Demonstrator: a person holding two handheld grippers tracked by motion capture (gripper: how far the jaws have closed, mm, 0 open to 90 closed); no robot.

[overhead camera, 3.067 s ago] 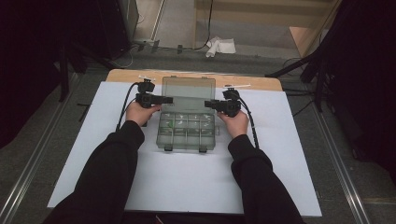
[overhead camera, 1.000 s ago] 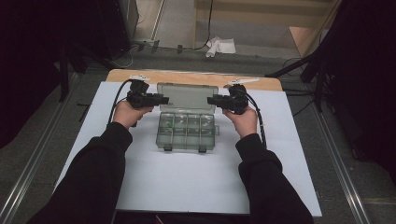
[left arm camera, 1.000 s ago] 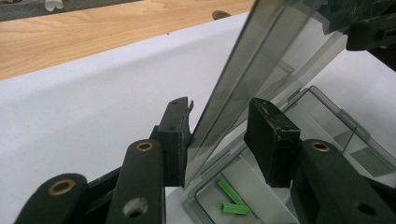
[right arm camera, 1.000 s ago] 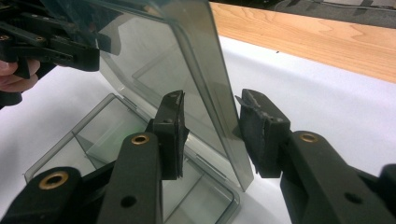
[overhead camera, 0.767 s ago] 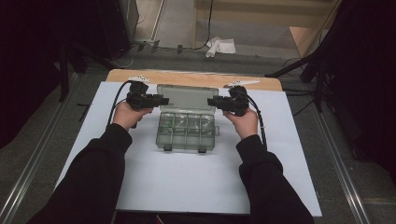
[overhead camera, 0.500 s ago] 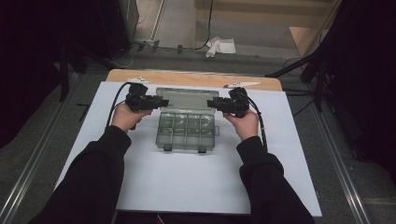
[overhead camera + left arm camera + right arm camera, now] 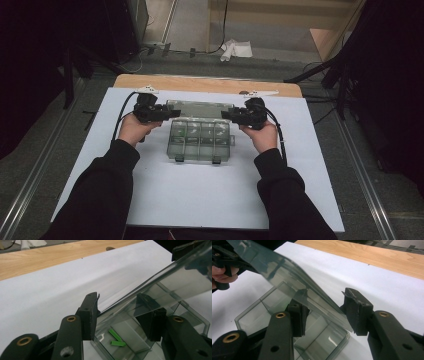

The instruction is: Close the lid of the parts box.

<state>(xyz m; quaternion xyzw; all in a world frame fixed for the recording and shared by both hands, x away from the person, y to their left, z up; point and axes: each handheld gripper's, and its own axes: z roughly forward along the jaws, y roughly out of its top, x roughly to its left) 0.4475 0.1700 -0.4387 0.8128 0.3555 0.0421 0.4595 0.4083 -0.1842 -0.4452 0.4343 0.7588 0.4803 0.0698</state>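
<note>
White sheet (image 7: 200,200) covers most of the wooden table (image 7: 200,82), and the clear compartment box (image 7: 200,142) sits on it near the middle, toward the far wood edge. Lid (image 7: 200,107) of the box is hinged along the far side and stands tilted up and back. My left gripper (image 7: 167,114) is at the box's left far corner; in the left gripper view (image 7: 117,312) the lid's edge runs between its jaws, one pad just beside the outer face, the other behind the clear panel, and I cannot see either pressing. These jaws have just been opening. My right gripper (image 7: 226,115) is at the box's right far corner; in the right gripper view (image 7: 327,315) the lid passes between its jaws with a visible gap to the outer pad, so released, and these jaws too have just been opening. Small green pieces (image 7: 116,338) lie in a left-hand compartment of the box.
</note>
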